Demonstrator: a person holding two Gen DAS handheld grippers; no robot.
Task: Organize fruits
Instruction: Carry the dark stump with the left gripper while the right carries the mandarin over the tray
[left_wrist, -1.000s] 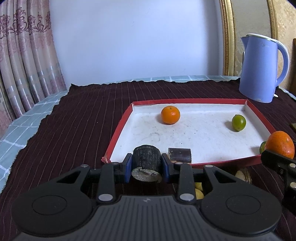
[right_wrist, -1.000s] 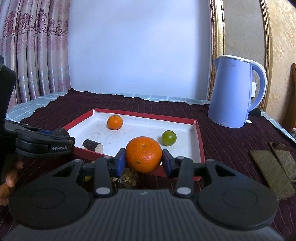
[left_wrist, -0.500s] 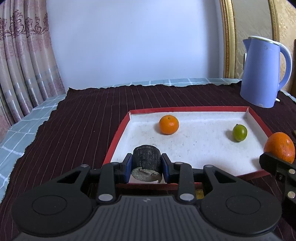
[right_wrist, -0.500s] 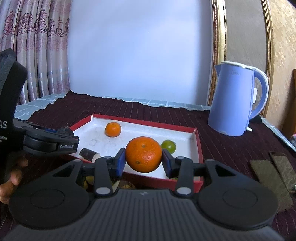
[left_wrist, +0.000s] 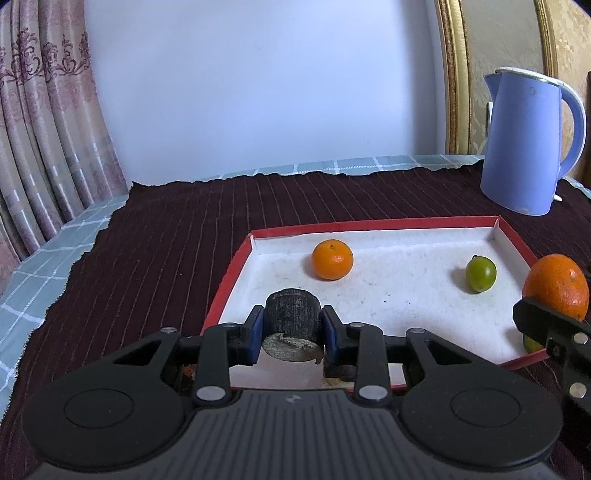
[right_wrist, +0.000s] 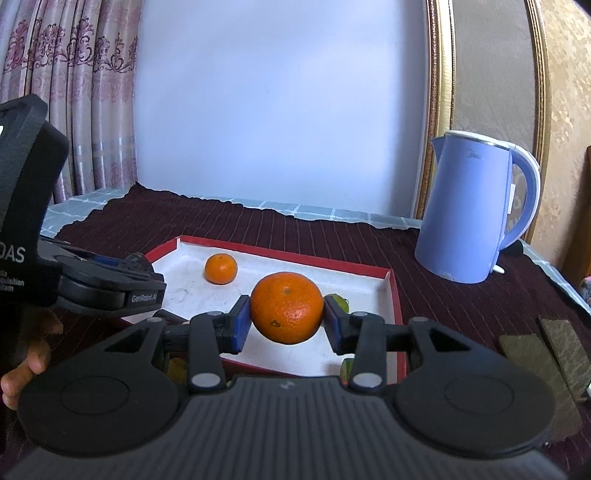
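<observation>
Maroon cloth (left_wrist: 177, 236): ribbed fabric spread over the table; everything stands on it.
Kettle (right_wrist: 476, 206): blue, upright, beyond the tray's far right corner; well apart from my work.
Tray (left_wrist: 373, 224): red rim, white floor; I judge it the collecting place for the fruit.
Large orange (right_wrist: 287, 307): clamped between the blue pads of my right gripper (right_wrist: 287, 321), held in the air above the tray's near part.
Dark stub (left_wrist: 291, 323): a short black cylinder with a pale cut end, possibly sugarcane, though I cannot be sure; my left gripper (left_wrist: 291, 332) is closed on it, over the tray's near left corner.
Small orange (left_wrist: 332, 259): resting on the tray floor, towards the back left.
Green fruit (left_wrist: 480, 274): resting on the tray floor, to the right, apart from the small orange.
Step in hand, as I judge it: placing both held pieces inside the tray.
Method: I should lower each piece until it is close to the white floor before parting the pads, choose bare spots clear of the two resting fruits, and release the round orange gently, since it is likely to roll.
</observation>
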